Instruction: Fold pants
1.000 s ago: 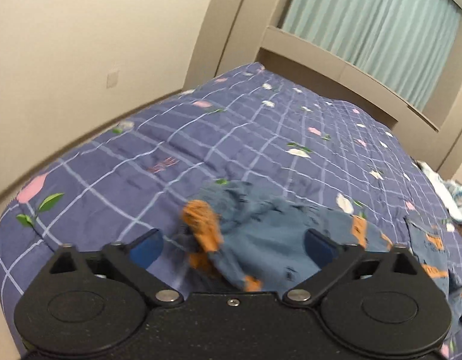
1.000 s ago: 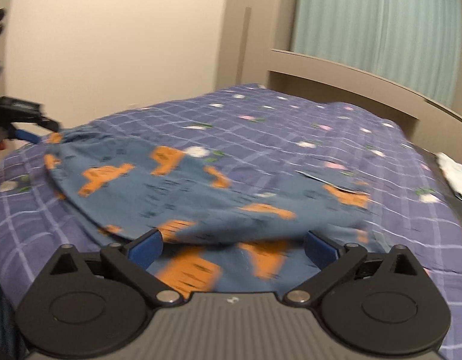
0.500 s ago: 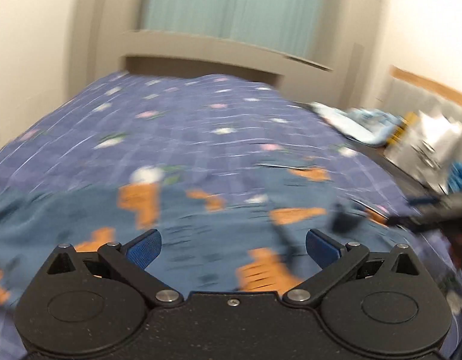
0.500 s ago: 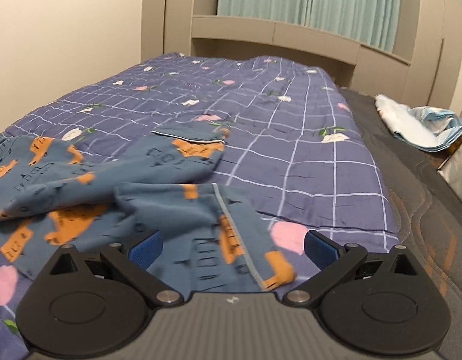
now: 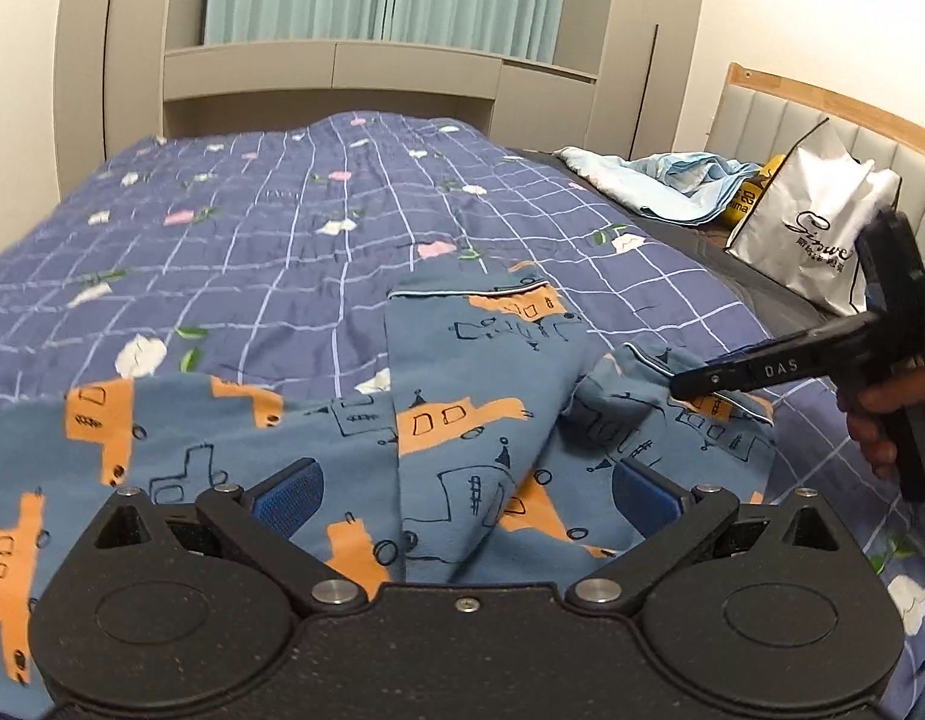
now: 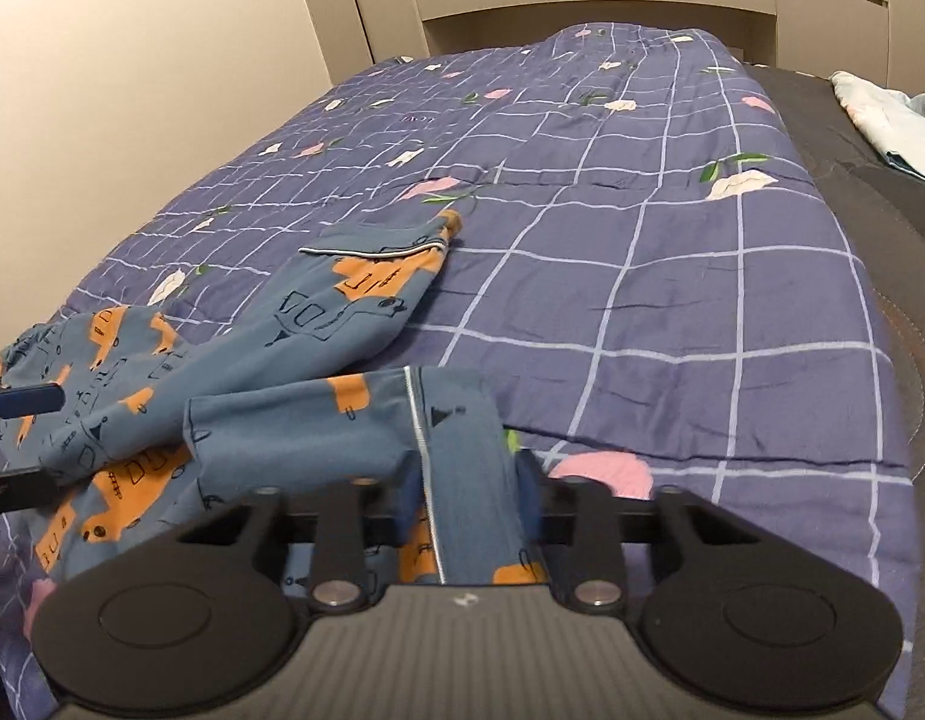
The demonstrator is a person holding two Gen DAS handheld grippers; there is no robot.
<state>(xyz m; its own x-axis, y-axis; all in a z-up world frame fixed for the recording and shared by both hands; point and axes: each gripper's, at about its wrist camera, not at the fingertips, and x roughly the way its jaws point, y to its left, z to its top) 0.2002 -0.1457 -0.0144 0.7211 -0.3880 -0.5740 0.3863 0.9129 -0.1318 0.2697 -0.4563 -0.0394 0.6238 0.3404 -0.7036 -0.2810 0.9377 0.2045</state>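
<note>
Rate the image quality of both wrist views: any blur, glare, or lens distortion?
Left wrist view: mostly sharp, with the pants print crisp; the fisheye lens bends the bed, and the white bag is bright but readable. Right wrist view: sharp farther back, though the cloth between the right claw is soft and blurry up close; corners are dark in both views.

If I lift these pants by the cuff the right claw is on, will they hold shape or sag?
The pants will likely sag: the cloth already lies in soft folds on the quilt. They look thin and light, so one leg may trail. The right claw is closing on a narrow strip near the piped hem, so it might slip free.
</note>
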